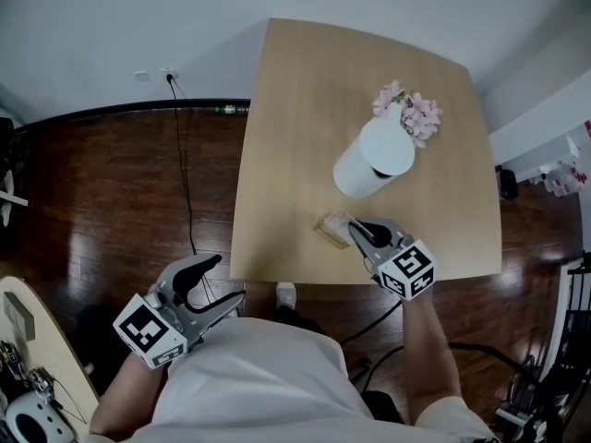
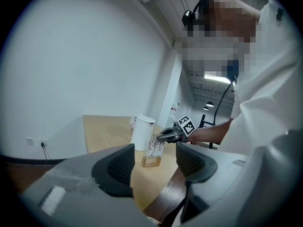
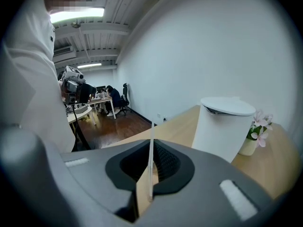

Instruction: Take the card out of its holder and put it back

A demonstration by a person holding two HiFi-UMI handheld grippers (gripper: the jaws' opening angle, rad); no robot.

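A white printed card (image 2: pixel 155 144) stands upright over its small wooden holder (image 2: pixel 151 161) near the table's front edge. My right gripper (image 1: pixel 356 228) is shut on the card's top edge. Whether the card's foot sits in the slot or just above it, I cannot tell. In the right gripper view the card (image 3: pixel 151 155) shows edge-on, pinched between the two dark pads of the right gripper (image 3: pixel 151 174). In the head view the holder (image 1: pixel 332 228) peeks out to the left of the jaws. My left gripper (image 1: pixel 229 278) hangs open and holds nothing, off the table's front left corner, over the floor.
A white lidded bin (image 1: pixel 371 160) stands just behind the holder, and a small vase of pink flowers (image 1: pixel 409 111) stands behind the bin. The light wooden table (image 1: pixel 295 109) stands on a dark wood floor; a cable (image 1: pixel 182 155) runs down from a wall socket.
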